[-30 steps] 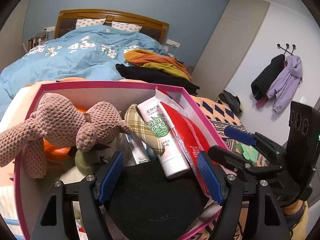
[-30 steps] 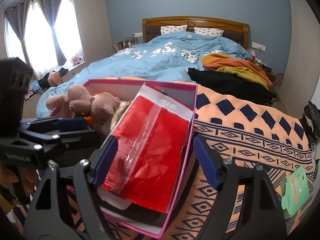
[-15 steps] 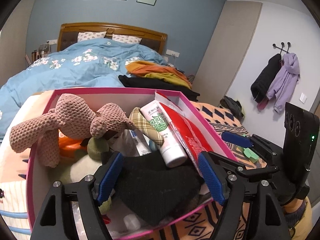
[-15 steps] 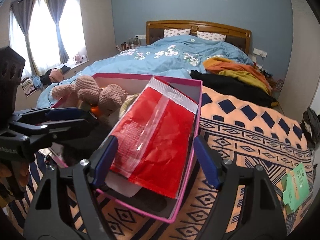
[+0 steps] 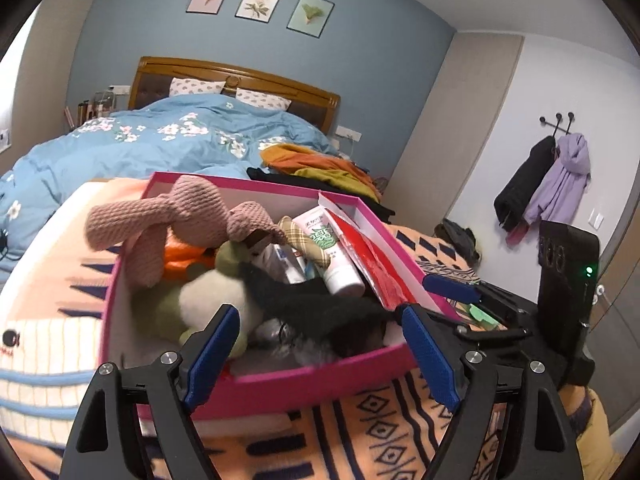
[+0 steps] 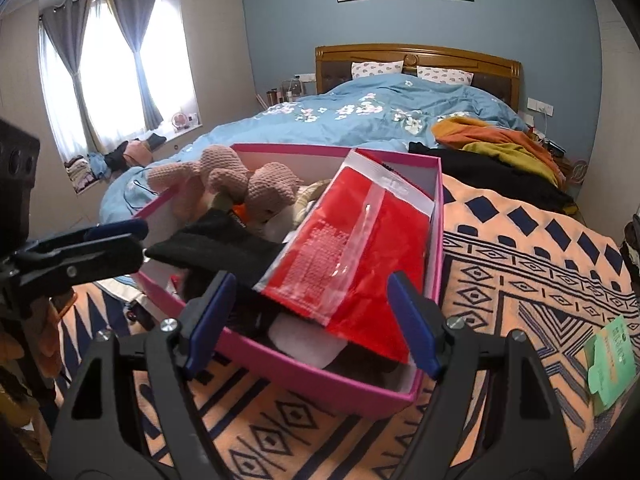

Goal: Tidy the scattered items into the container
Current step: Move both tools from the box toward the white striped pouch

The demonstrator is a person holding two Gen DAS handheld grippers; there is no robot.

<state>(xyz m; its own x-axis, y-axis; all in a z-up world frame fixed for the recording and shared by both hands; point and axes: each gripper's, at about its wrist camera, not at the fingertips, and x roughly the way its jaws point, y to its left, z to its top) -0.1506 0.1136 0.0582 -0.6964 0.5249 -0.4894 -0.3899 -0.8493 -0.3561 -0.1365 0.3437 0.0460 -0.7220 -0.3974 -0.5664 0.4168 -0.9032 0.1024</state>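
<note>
- our left hand-held gripper (image 5: 320, 354) has its jaws opening, with nothing pressed between the pads; the near wall of the pink box (image 5: 304, 388) sits in the gap but we are not gripping it.
- our right hand-held gripper (image 6: 310, 322) stands wide and empty, over the box's near corner with the red packet (image 6: 352, 264) just ahead.
- the box rests on the patterned blanket (image 6: 520, 264) at the foot of the bed, already well filled.
- one item lies outside: a green card packet (image 6: 610, 364) flat on the blanket, well apart from the box to the right.
- we judge it light, thin and a bit bendy; lying flat, it gives little to pinch, so we would take it by a short edge, pressing one pad into the soft blanket to get under it.
- the red packet is glossy film, likely slippery and floppy; it leans on the right wall and sticks up above the rim, so a push on its top edge should seat it.
- the knitted toy (image 5: 180, 212) is soft and light, draped over the far left rim; we would grip its body, not a limb.
- the black cloth (image 5: 316, 304) is limp and will bunch wherever we pinch.
- the tube (image 5: 334, 256) is smooth and squeezable; hold it mid-body, gently.
</note>
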